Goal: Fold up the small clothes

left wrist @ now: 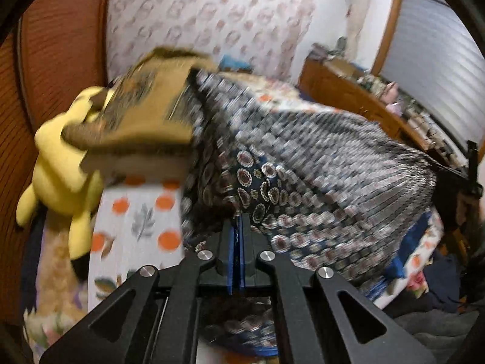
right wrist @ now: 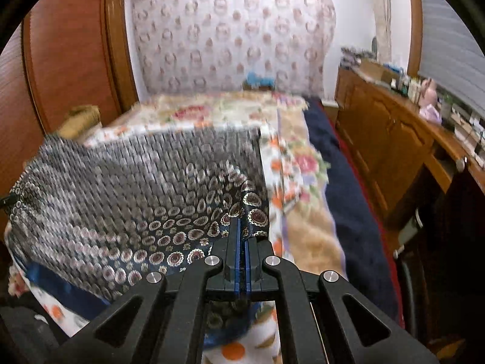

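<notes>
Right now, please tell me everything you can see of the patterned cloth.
The cloth is dark navy, printed with small oval medallions in cream and maroon, thin and silky-looking, with a plain blue edge. It is held up and spread over the bed, motion-blurred. The left gripper and the right gripper are each shut on an edge.

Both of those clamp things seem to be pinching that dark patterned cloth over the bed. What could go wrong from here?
Each grip is only a thin pinch: the left hand-held gripper and right hand-held gripper hold just an edge of the patterned cloth, so it might slip free. The cloth hangs bunched between them, so a fold could come out crooked. The yellow plush toy and tan cushion lie close by; swinging cloth may catch them.
</notes>
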Demonstrator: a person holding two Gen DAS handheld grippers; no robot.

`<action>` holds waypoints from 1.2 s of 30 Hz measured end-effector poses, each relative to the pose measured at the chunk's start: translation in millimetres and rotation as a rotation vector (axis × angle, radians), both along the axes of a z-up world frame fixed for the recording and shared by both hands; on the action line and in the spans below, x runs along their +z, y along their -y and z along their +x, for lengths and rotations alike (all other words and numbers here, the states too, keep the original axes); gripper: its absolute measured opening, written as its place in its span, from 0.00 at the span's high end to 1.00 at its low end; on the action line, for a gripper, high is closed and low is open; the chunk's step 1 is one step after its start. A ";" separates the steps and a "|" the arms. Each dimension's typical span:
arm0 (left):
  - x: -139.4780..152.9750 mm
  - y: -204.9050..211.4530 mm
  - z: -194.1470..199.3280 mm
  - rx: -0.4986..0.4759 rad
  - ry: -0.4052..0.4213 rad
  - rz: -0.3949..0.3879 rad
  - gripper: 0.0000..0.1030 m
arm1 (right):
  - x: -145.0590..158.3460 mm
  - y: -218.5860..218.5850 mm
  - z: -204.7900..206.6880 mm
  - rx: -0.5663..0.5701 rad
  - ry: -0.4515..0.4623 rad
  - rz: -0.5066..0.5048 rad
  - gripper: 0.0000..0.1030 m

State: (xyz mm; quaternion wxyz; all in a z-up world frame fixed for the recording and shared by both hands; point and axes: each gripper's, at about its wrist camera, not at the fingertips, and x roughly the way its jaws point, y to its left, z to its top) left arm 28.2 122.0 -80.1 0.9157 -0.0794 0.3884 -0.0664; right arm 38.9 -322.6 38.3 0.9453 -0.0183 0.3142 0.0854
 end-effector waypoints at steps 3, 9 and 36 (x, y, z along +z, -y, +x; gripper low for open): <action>-1.6 -1.5 -3.7 0.001 -0.002 -0.014 0.97 | -7.8 -3.1 0.0 -0.009 -0.019 0.001 0.98; 16.4 -2.8 -9.4 0.013 0.053 0.025 0.73 | 5.7 -12.5 0.1 -0.045 0.005 -0.047 0.68; 9.7 0.5 -0.3 0.052 0.064 0.092 0.23 | -38.4 -136.5 -13.1 0.236 0.003 -0.016 0.33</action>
